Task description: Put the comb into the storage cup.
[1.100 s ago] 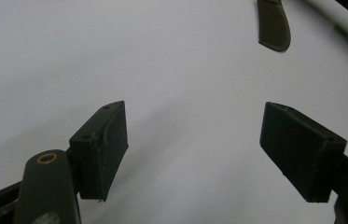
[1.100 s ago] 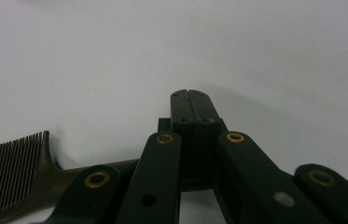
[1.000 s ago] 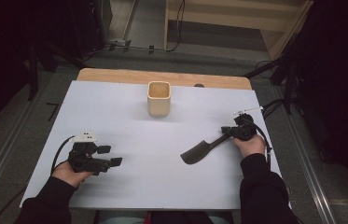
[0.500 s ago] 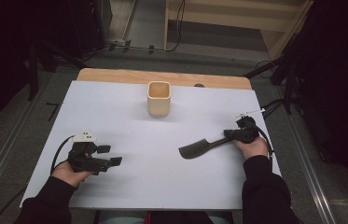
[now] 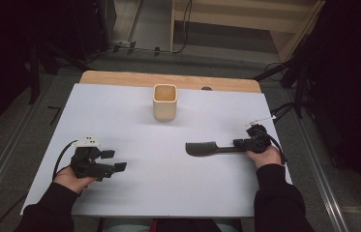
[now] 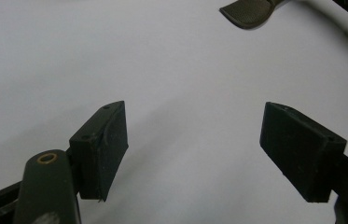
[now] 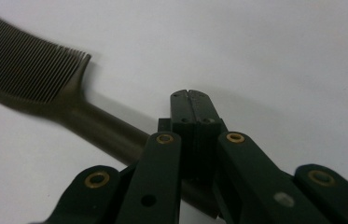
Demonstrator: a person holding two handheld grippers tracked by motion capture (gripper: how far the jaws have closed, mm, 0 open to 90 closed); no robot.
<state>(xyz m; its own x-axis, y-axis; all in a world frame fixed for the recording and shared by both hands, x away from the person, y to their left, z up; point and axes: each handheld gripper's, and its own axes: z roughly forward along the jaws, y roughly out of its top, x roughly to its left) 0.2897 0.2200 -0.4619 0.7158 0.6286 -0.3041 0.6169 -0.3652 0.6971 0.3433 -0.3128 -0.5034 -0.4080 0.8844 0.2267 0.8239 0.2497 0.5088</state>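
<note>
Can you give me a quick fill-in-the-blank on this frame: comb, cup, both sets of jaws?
1. The right gripper has its jaws shut on the handle of a dark ____.
2. The left gripper has its jaws ____, with nothing between them.
3. The tan cup stands ____ on the white table, near its far edge.
4. The comb has its toothed end pointing toward the person's ____ hand side in the high view.

Missing words: comb; open; upright; left

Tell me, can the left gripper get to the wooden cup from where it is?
Probably yes: the left gripper is open, and bare white table lies between it and the cup; the comb lies off to the side.
</note>
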